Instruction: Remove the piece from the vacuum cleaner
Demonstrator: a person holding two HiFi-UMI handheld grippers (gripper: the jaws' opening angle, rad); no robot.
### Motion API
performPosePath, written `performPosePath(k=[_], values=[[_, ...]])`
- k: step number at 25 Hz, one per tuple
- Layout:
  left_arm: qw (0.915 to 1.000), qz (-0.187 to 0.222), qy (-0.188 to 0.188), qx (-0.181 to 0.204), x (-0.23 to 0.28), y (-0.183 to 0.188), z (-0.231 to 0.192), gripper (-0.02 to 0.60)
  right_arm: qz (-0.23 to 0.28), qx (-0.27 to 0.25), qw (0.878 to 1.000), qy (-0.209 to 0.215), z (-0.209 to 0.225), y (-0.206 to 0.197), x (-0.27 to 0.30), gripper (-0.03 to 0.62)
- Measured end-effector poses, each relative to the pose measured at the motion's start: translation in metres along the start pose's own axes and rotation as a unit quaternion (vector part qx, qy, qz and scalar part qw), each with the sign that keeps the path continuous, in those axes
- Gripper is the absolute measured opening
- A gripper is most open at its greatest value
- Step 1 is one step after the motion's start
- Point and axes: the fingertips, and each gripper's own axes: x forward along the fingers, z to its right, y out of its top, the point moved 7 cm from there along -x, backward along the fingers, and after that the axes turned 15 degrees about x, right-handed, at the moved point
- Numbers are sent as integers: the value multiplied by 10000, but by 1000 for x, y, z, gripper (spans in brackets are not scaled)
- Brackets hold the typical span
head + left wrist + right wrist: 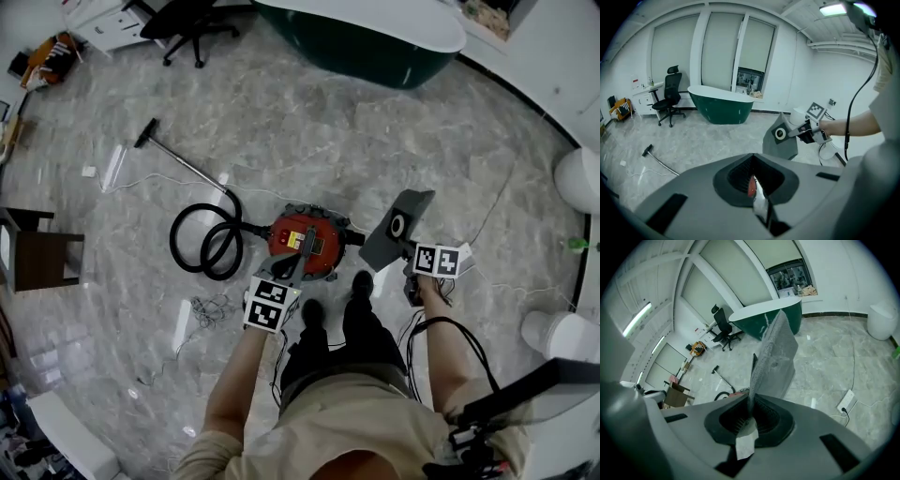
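On the right gripper the fingers are pinched shut on the edge of the flat grey fabric piece, which hangs clear of the red canister vacuum cleaner, just beside it. With so thin a hold, the piece could slip or swing. The left gripper is over the vacuum cleaner, its fingers together and empty.

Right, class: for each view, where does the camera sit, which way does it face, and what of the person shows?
Head view: on the head, steeply down at the vacuum cleaner; forearms, legs, left gripper, right gripper show.
Left gripper view: on that gripper, facing across the room; right forearm shows.
Right gripper view: on that gripper, along the gripped grey piece; no body clear.
Shared: both gripper views show the green bathtub.
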Motion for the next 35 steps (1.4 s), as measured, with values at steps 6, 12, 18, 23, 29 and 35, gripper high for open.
performPosePath(k=[6, 12, 18, 23, 29, 35], values=[[9998, 181, 76, 66, -23, 14, 4, 3, 215, -53, 9994, 267, -27, 2, -24, 21], [9993, 353, 144, -10, -49, 17, 13, 3, 451, -600, 9952, 635, -76, 6, -49, 21], [9938, 689, 651, 584, -91, 31, 1, 3, 794, -1095, 9853, 1042, -119, 13, -93, 21], [9906, 999, 697, 617, -118, 30, 0, 3, 938, -1152, 9802, 1312, -141, -5, -118, 21], [9881, 1222, 363, 864, -131, 20, 10, 3, 1055, -1094, 9778, 1444, -160, -47, -132, 21], [9866, 1236, -113, 1058, -125, 15, 27, 3, 945, -888, 9752, 1797, -167, -78, -142, 21]])
